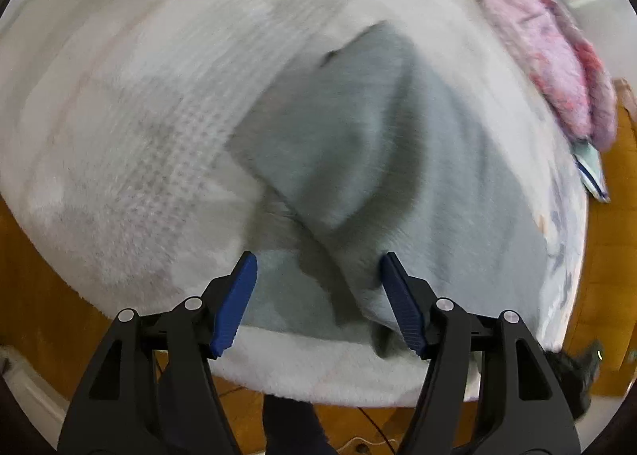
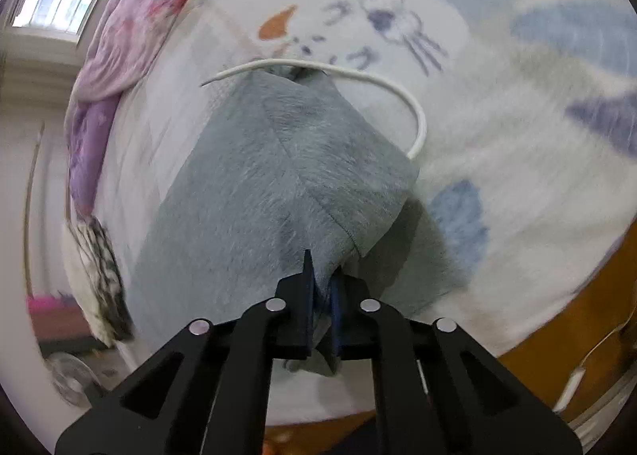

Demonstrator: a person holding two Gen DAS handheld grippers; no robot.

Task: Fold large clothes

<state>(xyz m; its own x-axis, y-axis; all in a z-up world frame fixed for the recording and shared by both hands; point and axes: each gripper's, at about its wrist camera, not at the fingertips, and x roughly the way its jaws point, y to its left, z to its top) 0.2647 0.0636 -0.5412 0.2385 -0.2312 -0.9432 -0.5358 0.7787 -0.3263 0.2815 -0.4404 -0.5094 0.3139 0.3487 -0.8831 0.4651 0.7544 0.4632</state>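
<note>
A large grey-green fleece garment point(image 1: 358, 160) lies on a bed covered by a white fluffy blanket point(image 1: 131, 128). One part is folded over the rest. My left gripper point(image 1: 318, 267) is open just above the garment's near edge, its blue pads on either side of a fold, holding nothing. In the right wrist view the garment point(image 2: 270, 184) is lifted toward the camera. My right gripper point(image 2: 320, 275) is shut on the garment's edge. A white drawstring point(image 2: 398, 92) curls out from the garment's far end.
A pink and purple quilt point(image 1: 549, 56) is bunched at the bed's far side, also in the right wrist view point(image 2: 131, 24). The blanket has a rabbit print point(image 2: 394, 20). An orange wooden floor point(image 1: 32, 295) lies beyond the bed's edge. A white cable point(image 2: 589, 359) trails on the floor.
</note>
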